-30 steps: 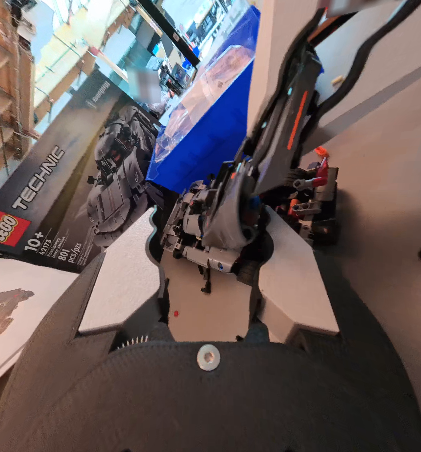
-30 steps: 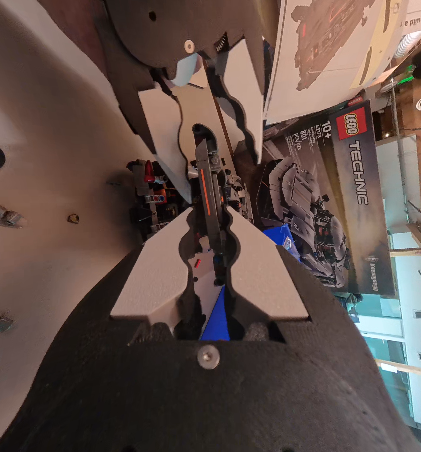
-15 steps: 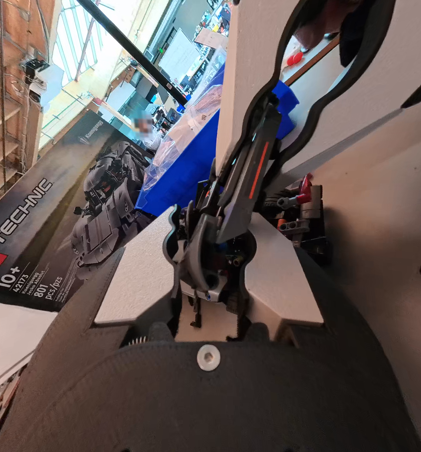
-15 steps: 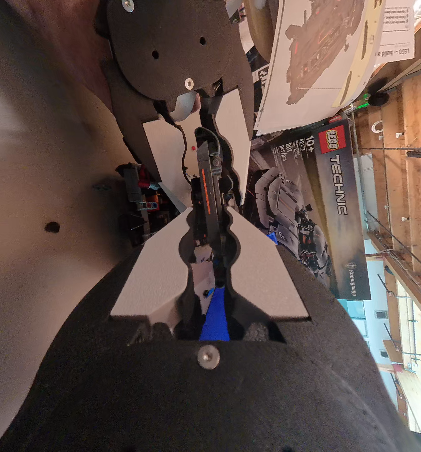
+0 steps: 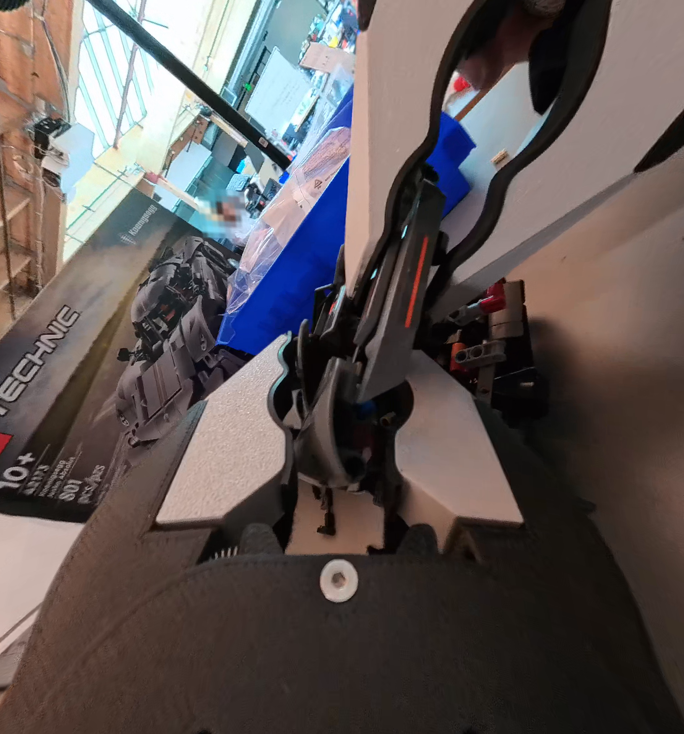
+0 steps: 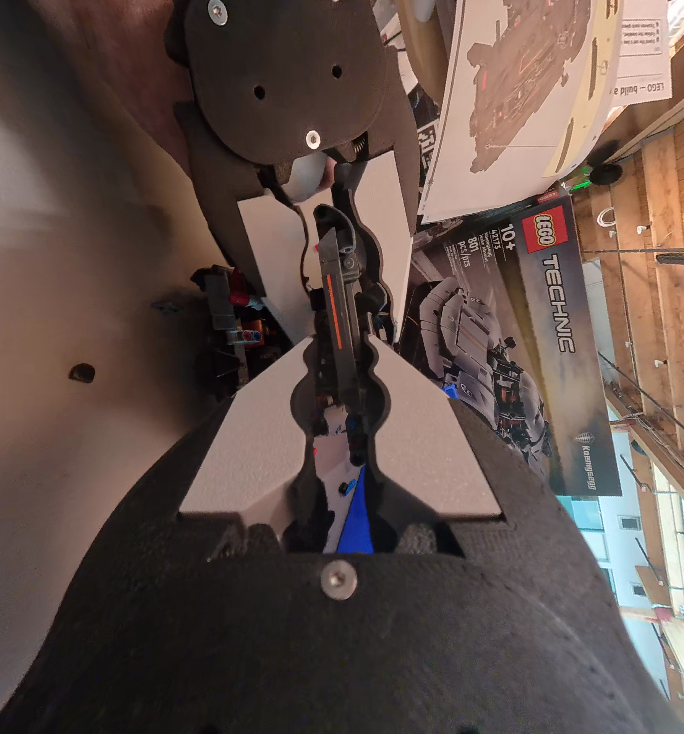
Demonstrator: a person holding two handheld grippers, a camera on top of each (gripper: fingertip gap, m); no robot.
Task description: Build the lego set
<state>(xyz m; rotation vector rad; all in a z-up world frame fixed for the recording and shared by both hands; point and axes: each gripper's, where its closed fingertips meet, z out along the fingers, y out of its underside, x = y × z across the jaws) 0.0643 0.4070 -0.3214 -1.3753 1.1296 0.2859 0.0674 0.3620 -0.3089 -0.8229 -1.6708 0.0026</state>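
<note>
Tools meet nose to nose over the tabletop (image 5: 630,357). The left tool (image 5: 342,401) is clenched on the curved grey end of the lego model (image 5: 396,317), and the right tool (image 6: 342,357) grips its dark strip with the orange line from the opposite end. More of the model (image 6: 229,317) sits just beyond them. The set's box (image 6: 531,357) stands alongside.

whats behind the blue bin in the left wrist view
Behind the blue bin only far-off room clutter shows. On top of it lies a clear plastic bag. The right gripper covers the bin's right part.
</note>
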